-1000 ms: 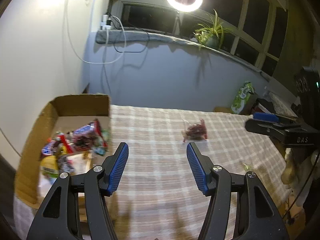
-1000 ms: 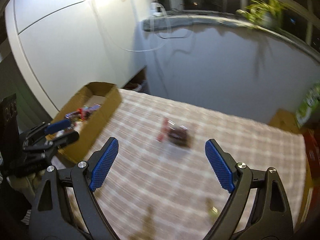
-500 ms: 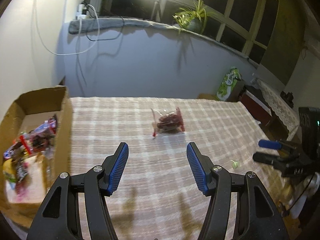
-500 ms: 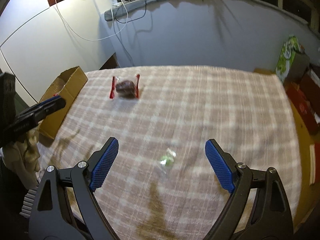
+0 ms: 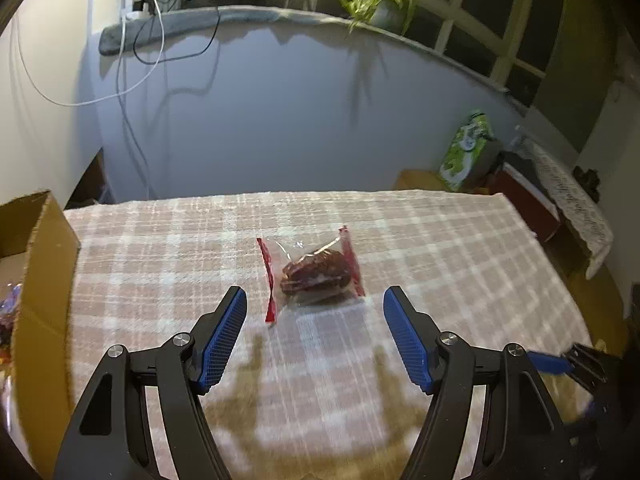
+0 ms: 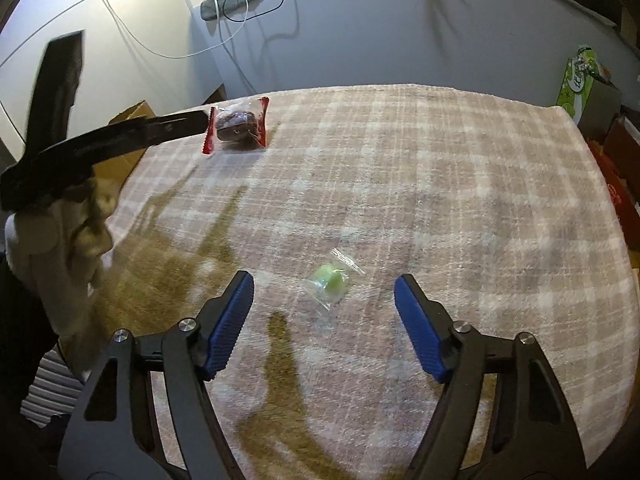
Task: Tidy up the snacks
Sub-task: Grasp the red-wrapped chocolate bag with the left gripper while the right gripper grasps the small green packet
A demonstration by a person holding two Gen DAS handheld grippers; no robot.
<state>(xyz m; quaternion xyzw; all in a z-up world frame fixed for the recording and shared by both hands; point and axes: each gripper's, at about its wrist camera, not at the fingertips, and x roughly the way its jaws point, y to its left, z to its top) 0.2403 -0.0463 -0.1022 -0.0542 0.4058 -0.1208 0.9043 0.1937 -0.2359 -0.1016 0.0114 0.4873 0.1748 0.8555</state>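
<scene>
A cardboard box (image 5: 44, 264) sits at the checked cloth's (image 5: 440, 248) left edge; the left gripper (image 5: 314, 300), jaws opening, frames a red packet (image 5: 316, 274) untouched; the right gripper (image 6: 324, 292), closing, frames a green sweet (image 6: 329, 282), not yet pinched.

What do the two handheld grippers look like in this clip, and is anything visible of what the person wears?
Both the left gripper and the right gripper are alike: black plastic frames with cut-out slots, silver pivot screws, and two fingers faced with ribbed blue pads. No cables show on them. In the right wrist view, a cream knitted sleeve or glove sits under the left gripper.
</scene>
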